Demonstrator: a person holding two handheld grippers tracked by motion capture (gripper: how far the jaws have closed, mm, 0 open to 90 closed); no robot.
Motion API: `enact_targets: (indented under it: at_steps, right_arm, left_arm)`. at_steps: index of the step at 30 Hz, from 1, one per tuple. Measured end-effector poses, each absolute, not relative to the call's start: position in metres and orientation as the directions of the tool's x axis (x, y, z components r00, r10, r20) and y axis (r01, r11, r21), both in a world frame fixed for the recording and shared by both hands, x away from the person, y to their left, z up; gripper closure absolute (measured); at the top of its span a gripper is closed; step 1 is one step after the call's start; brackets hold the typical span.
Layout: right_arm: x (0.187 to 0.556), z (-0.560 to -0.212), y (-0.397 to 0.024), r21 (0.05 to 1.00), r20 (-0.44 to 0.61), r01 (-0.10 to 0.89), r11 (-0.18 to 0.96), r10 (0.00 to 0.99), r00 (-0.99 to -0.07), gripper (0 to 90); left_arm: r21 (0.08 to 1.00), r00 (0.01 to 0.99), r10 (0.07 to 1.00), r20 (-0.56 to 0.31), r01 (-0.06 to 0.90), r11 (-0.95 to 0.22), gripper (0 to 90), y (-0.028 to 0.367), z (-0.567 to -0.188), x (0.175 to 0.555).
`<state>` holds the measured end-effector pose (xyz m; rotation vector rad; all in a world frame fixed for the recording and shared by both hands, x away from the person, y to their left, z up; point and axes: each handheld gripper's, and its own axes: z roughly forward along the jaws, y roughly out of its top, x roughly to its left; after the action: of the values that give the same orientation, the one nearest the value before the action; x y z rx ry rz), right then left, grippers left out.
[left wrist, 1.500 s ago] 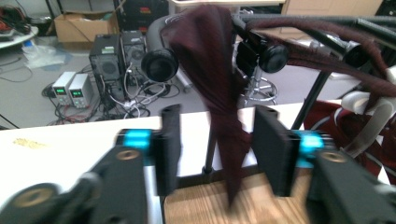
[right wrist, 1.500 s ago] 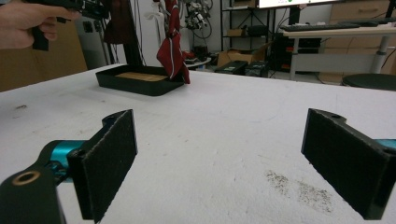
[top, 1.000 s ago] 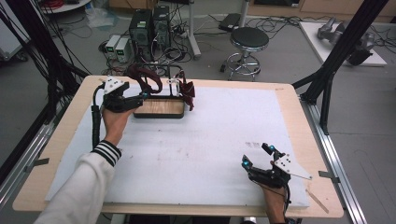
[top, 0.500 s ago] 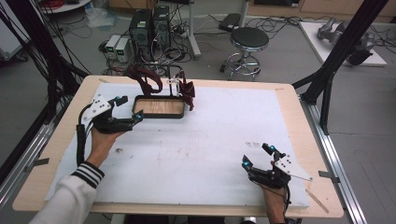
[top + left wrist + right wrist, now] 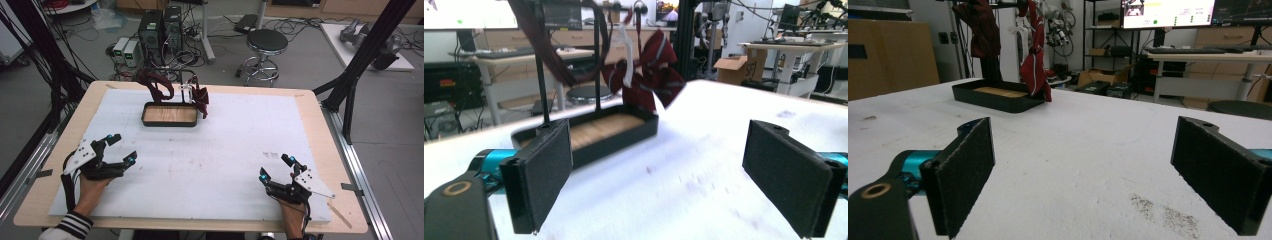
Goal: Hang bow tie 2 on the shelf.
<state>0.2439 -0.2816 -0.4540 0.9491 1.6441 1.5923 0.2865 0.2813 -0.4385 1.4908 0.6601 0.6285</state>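
- Our left gripper (image 5: 121,149) hovers low over the white mat (image 5: 225,145), jaws spread wide, holding nothing.
- Our right gripper (image 5: 275,167) likewise gapes empty, well apart from the tie rack (image 5: 170,114).

one table (image 5: 320,130) with one white mat (image 5: 225,165) on it. one black tray (image 5: 170,114) with a wood base, one thin stand (image 5: 187,86) rising from it. two dark red cloth pieces: one cloth (image 5: 154,85) at the left, one striped cloth (image 5: 201,99) at the right. two grippers: left gripper (image 5: 116,150), right gripper (image 5: 276,168). one stool (image 5: 267,42) behind the table.
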Motion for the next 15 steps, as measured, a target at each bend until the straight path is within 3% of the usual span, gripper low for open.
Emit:
enact_targets:
  at_steps: [15]
  right_arm:
    - [0.242, -0.454, -0.279, 0.999, 0.002, 0.042, 0.023, 0.851, -0.526, 9.6]
  left_arm:
    - [0.999, 0.636, 0.772, -0.018, -0.011, 0.033, 13.0, 0.287, -0.455, 0.273]
